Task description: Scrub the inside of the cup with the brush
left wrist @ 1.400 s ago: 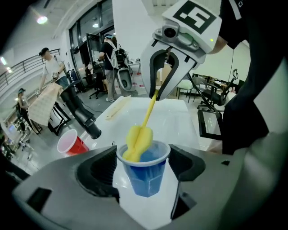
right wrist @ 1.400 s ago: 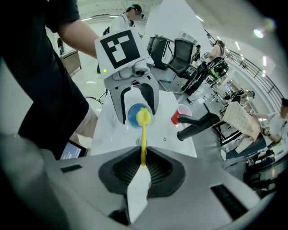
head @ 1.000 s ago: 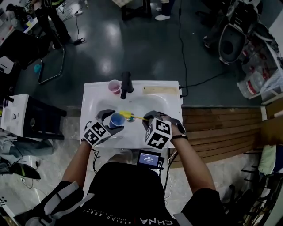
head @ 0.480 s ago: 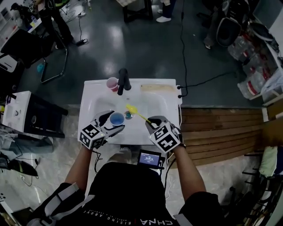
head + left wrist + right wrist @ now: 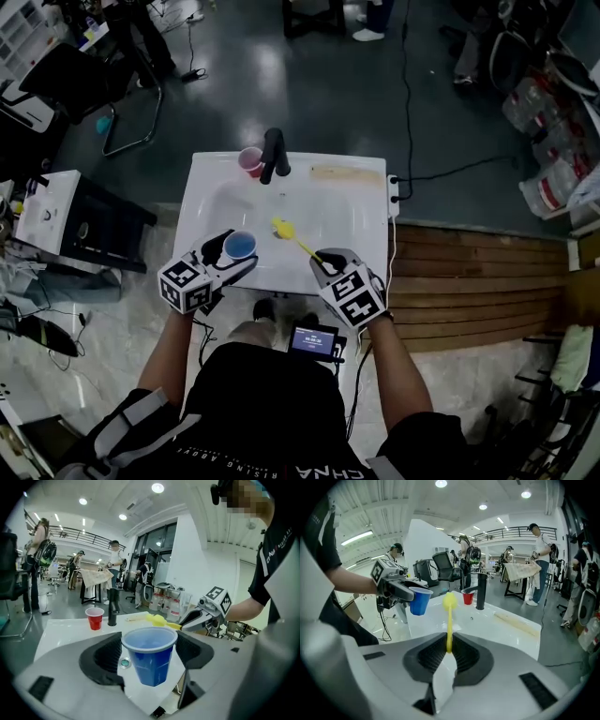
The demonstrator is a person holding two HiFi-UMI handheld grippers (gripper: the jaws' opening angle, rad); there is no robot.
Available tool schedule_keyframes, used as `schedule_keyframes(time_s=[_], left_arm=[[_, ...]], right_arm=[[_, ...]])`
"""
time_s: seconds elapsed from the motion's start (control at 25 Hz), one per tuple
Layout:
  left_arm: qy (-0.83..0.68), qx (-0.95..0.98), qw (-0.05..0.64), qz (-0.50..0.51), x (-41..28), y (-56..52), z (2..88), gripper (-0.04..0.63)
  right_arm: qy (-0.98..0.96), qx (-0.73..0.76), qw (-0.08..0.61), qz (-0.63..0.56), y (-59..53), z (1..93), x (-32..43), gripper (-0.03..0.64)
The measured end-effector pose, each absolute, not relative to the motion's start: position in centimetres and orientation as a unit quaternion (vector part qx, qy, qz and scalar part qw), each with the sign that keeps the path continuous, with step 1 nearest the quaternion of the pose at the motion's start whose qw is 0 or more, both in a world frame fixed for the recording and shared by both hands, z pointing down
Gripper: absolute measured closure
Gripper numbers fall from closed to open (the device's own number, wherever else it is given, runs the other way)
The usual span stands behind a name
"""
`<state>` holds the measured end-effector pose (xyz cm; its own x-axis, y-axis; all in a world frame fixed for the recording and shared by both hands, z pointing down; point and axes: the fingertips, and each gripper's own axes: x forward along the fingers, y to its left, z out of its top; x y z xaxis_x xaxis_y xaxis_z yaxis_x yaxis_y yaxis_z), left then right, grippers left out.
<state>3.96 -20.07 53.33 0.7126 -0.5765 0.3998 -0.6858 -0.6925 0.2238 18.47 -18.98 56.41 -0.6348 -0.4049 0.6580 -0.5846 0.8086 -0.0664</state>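
Blue cup clamped in left claw, yellow brush pinched in right claw; hard scrubbing could crush the thin cup.

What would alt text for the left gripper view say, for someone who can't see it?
An upright blue cup is clamped in the left gripper. Beyond it, the right gripper holds a yellow brush over a white sink, its head outside the cup. A red cup and black faucet stand at the back.
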Motion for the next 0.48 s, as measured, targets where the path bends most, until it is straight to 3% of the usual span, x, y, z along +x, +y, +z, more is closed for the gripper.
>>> schedule_keyframes(time_s=[0.48], left_arm=[[-0.433,0.878,0.169,0.118,-7.2,-20.3,51.1,0.233]], right_arm=[[-0.912,0.269,0.286,0.116,-18.2,54.2,11.6,0.575]])
